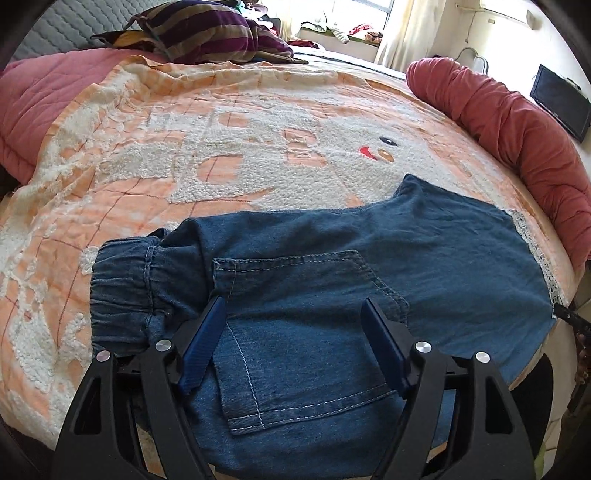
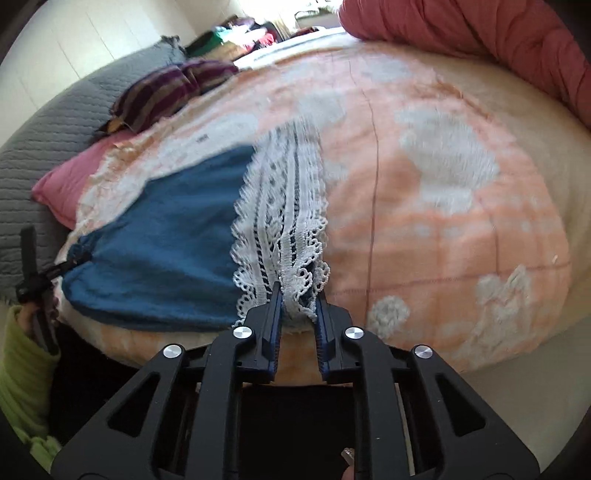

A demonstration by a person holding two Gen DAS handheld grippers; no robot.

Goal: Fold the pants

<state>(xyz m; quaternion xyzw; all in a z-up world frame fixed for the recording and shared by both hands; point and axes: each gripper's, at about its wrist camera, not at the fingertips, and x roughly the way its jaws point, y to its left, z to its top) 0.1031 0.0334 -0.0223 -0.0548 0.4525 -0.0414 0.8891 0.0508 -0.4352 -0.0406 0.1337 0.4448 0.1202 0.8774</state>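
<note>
Left gripper [image 1: 293, 310]: jaws spread wide, holding nothing, hovering low over the pants [image 1: 332, 266]. Its fingers [image 1: 203, 343] are blue, ribbed pads on black frames.

Pants: denim shorts, blue, laid flat on the bed just ahead of and beneath this gripper. Elastic waistband [image 1: 122, 291], gathered and puckered, sits ahead to the left. A patch pocket [image 1: 295, 295] with pale topstitching lies between the spread fingers. Cloth looks soft, thin, lightly creased.

Lace trim [image 2: 280, 221]: white openwork with scalloped edges, sewn along the leg hems, far right of the left gripper.

Right gripper [image 2: 298, 295]: jaws drawn nearly together with the near corner of the lace trim pinched between them. The picture is smeared, so I cannot tell how firm the bite is.

Blanket [image 1: 221, 155]: peach and white, tufted in raised patches, spread under the pants. Beyond it, to the left, a striped pillow [image 1: 210, 33]; to the right, a rolled red quilt [image 1: 517, 122] along the bed's edge.

Step in hand, by my judgement: hem end taken up for folding toward the waistband. To do it well, the left gripper should close on the matching edge at the waistband side, both ends should lift level, and the lace should be drawn gently, since openwork snags and stretches. The tufted blanket may drag on the denim.
</note>
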